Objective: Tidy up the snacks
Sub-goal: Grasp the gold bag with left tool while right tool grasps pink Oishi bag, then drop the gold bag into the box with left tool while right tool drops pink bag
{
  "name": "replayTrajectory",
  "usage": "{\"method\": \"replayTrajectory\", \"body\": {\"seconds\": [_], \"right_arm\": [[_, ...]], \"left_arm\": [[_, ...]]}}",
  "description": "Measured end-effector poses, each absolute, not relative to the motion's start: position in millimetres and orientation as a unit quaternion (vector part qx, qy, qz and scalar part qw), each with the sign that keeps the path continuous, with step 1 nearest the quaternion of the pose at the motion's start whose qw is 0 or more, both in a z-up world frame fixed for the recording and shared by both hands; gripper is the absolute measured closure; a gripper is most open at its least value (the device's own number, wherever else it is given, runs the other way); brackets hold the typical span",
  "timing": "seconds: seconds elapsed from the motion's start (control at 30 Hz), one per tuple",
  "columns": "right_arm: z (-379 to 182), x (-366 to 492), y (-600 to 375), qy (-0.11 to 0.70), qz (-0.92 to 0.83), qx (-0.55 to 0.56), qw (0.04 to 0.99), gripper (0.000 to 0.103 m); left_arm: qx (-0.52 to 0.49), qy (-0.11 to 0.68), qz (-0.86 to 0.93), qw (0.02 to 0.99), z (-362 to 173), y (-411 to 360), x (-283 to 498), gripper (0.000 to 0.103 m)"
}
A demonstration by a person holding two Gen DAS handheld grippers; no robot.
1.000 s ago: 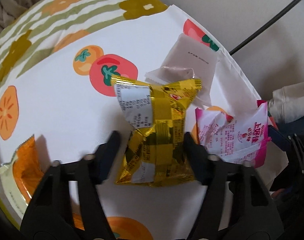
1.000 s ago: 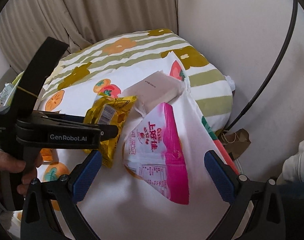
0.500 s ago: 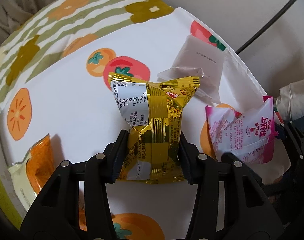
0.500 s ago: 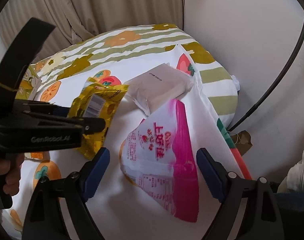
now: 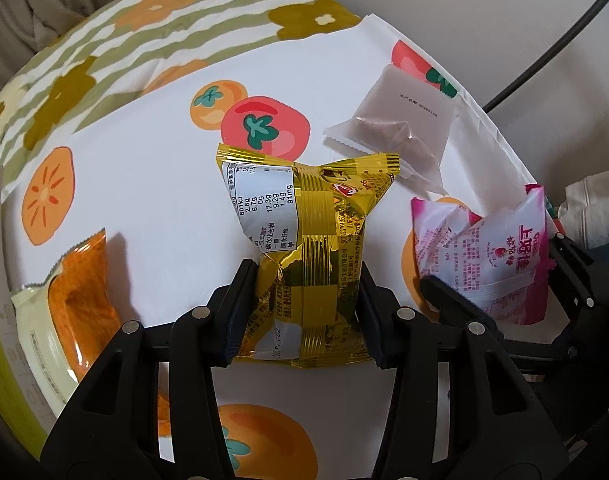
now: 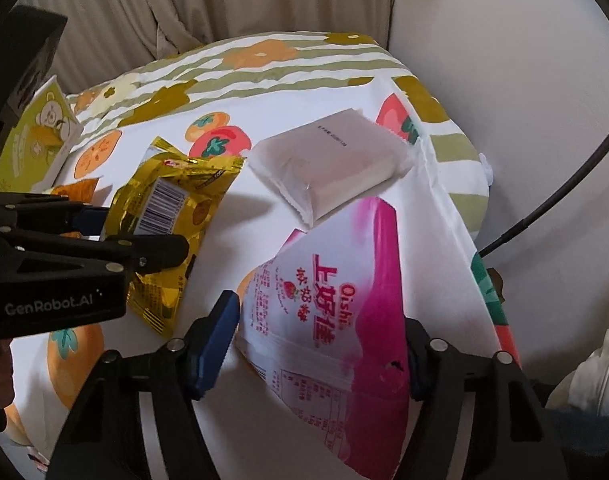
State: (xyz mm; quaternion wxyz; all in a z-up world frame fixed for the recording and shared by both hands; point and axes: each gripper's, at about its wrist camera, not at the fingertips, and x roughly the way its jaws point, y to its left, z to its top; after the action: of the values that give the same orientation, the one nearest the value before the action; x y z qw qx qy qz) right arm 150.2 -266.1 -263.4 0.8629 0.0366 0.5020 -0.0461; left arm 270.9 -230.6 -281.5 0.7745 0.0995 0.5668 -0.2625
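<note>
Right wrist view settles the relation that matters: the pink Oishi packet (image 6: 336, 332) lies straight ahead of the right gripper (image 6: 320, 344), already between its blue-padded fingers (image 6: 214, 340), its long axis running away from the camera toward the pale grey wrapped packet (image 6: 332, 164) just beyond it. The jaws have just been closing around the packet; the near pad is at the packet's left edge and the far one is hidden behind its pink side, so I cannot tell whether they press yet. The right hand is plainly the nearer one to it. Left of it, the left gripper (image 5: 300, 312) is clamped on the lower part of the gold foil packet (image 5: 304, 252), which stands up out of the jaws, its long axis pointing away along the fingers, crimped top end farthest. Both packets sit over the persimmon-print cloth (image 5: 144, 168), with an orange packet (image 5: 80, 304) lying apart at the left edge.
</note>
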Motion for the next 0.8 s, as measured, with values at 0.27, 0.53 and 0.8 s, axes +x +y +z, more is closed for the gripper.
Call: {"method": "replayTrajectory", "body": {"seconds": [0.27, 0.53, 0.8], "right_arm": [[-254, 145, -265, 0.497, -0.034, 0.038, 0.866, 0.061], [-218, 132, -266, 0.47, -0.022, 0.029, 0.882, 0.066], [-152, 125, -256, 0.423, 0.019, 0.019, 0.906, 0.068]], "left_arm": [[0.091, 0.554, -0.252, 0.788, -265, -228, 262, 0.059], [0.072, 0.525, -0.238, 0.814, -218, -216, 246, 0.059], [0.03, 0.482, -0.194, 0.854, -144, -174, 227, 0.059]]}}
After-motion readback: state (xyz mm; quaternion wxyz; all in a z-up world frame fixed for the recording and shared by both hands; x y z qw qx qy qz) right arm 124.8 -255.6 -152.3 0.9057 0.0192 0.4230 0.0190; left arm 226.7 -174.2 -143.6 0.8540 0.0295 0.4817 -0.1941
